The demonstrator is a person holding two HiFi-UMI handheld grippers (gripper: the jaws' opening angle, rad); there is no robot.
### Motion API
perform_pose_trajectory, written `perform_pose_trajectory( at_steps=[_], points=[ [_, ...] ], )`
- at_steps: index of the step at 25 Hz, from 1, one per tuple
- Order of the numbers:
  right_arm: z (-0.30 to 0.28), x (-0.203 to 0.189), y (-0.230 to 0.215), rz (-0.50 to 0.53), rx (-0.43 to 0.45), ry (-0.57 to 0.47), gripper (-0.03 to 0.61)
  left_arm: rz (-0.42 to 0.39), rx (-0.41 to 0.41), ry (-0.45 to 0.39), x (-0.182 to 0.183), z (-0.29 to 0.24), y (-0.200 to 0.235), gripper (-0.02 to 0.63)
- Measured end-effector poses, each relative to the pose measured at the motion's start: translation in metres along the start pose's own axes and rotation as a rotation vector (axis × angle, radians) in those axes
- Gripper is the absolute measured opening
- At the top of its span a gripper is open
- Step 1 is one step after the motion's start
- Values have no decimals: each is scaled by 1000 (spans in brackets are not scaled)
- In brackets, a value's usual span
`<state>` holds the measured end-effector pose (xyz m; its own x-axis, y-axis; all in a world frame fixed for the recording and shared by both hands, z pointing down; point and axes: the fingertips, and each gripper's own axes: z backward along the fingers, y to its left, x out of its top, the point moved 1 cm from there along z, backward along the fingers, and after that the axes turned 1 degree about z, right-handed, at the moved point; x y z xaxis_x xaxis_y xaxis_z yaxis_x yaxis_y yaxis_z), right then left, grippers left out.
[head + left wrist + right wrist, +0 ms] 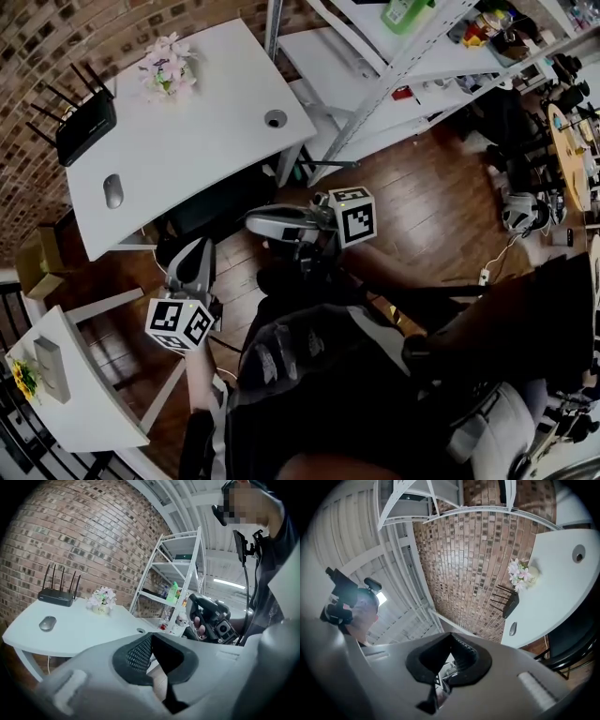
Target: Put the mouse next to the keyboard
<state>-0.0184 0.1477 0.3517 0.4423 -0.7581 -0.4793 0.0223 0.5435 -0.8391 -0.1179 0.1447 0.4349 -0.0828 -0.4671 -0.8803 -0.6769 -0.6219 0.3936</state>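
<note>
The left gripper [151,636] has its fingers closed tip to tip with nothing between them. The right gripper [450,635] is closed and empty as well.

The mouse [112,190] lies on the white bench [216,103], close to the bench's near left edge. No view shows a keyboard, so whether the mouse already lies beside one cannot be judged.

In the head view both grippers hang over the wooden floor [422,216], off the bench's near edge. The mouse lies at about 10 o'clock from the left gripper's fingers, and further off at about 9 o'clock from the right gripper's. The left hand is therefore the nearer. The mouse's long axis runs roughly 12 to 6 o'clock in that view. Fingers coming from the left gripper's side would likely have to open and span its short width.

Counted:
- **Mouse:** one.
- **Router:** one router [84,127], at 11 o'clock from the mouse.
- **Flowers:** one pot of flowers [169,67].
- **Cable hole:** one cable hole [275,118].
- **Keyboard:** none in view.
- **Grippers:** two.
</note>
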Motion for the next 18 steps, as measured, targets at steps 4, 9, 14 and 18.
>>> perform_pose_trajectory(
  at_steps=[4,9,14,18],
  points=[
    [4,8,3,18,8,-2,5,-15,-6,10,5,-5,-4,3],
    [17,14,4,-5,41,-21,5,-33,6,28,7,-16,-15,3],
    [52,28,4,-12,52,-43,5,-42,1,60,1,-40,-43,3],
    [85,37,0,-23,27,-77,5,-63,-10,90,-2,-61,-71,3]
  ],
)
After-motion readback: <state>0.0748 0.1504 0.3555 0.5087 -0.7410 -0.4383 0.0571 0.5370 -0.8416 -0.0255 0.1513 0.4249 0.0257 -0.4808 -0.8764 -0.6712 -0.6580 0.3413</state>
